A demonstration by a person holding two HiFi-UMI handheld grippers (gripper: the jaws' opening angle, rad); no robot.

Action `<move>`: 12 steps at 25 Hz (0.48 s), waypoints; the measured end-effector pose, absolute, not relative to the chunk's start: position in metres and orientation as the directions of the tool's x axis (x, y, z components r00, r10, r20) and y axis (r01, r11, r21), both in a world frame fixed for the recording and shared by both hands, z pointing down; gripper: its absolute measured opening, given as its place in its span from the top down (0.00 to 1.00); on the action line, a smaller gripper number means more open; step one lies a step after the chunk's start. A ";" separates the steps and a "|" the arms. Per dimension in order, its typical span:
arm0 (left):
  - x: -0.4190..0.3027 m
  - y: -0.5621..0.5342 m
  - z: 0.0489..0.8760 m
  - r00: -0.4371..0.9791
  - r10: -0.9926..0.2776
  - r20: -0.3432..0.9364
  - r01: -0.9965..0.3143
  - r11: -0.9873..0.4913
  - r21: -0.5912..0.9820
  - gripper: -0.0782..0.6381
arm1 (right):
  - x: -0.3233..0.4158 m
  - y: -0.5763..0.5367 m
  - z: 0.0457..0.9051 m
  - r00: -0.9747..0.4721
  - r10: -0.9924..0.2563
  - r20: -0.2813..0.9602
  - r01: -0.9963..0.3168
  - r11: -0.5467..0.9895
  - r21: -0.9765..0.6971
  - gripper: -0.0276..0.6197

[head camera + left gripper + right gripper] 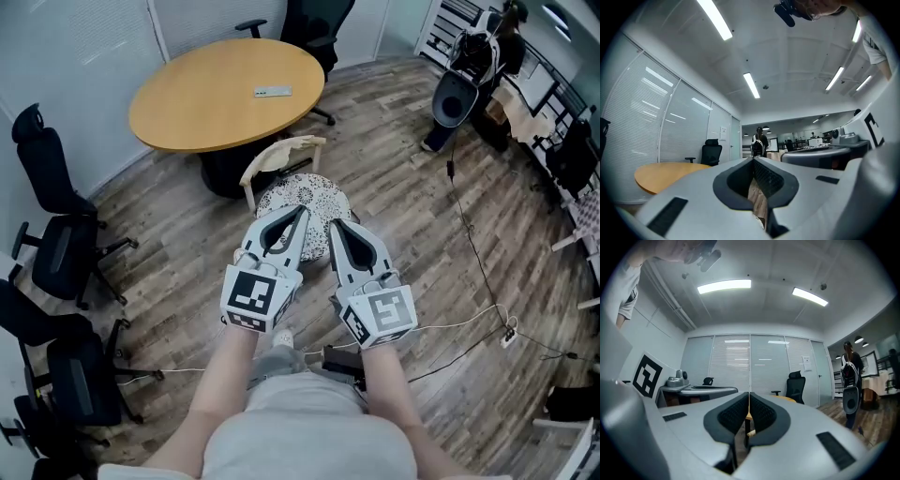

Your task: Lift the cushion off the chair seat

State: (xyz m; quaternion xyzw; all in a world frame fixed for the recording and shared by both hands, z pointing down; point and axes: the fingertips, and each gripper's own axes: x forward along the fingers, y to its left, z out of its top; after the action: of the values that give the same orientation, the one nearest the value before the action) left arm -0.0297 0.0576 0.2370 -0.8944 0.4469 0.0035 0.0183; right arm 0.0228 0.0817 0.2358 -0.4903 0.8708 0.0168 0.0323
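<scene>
The cushion, white with a dark speckled pattern, lies on the seat of a light wooden chair beside the round table. In the head view both grippers are held level side by side just in front of the chair, above the floor. My left gripper is shut with nothing between its pads, its tip over the cushion's near edge. My right gripper is shut and empty as well. Neither touches the cushion. The left gripper and right gripper views each show closed jaws. No cushion appears in them.
A round wooden table stands behind the chair. Black office chairs line the left wall, another sits beyond the table. A cable runs across the wood floor at right. A person with a backpack stands far off.
</scene>
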 end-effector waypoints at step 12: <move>-0.069 -0.016 0.267 0.556 -0.831 0.011 -0.831 -0.555 0.042 0.89 | -0.005 0.019 0.256 -0.573 -0.819 0.001 -0.819 0.573 0.027 0.92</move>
State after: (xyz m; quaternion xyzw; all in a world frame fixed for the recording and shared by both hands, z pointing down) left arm -0.0694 -0.0156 0.2665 -0.8818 0.4711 0.0050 -0.0212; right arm -0.0053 0.0185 0.2563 -0.4618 0.8869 0.0115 -0.0067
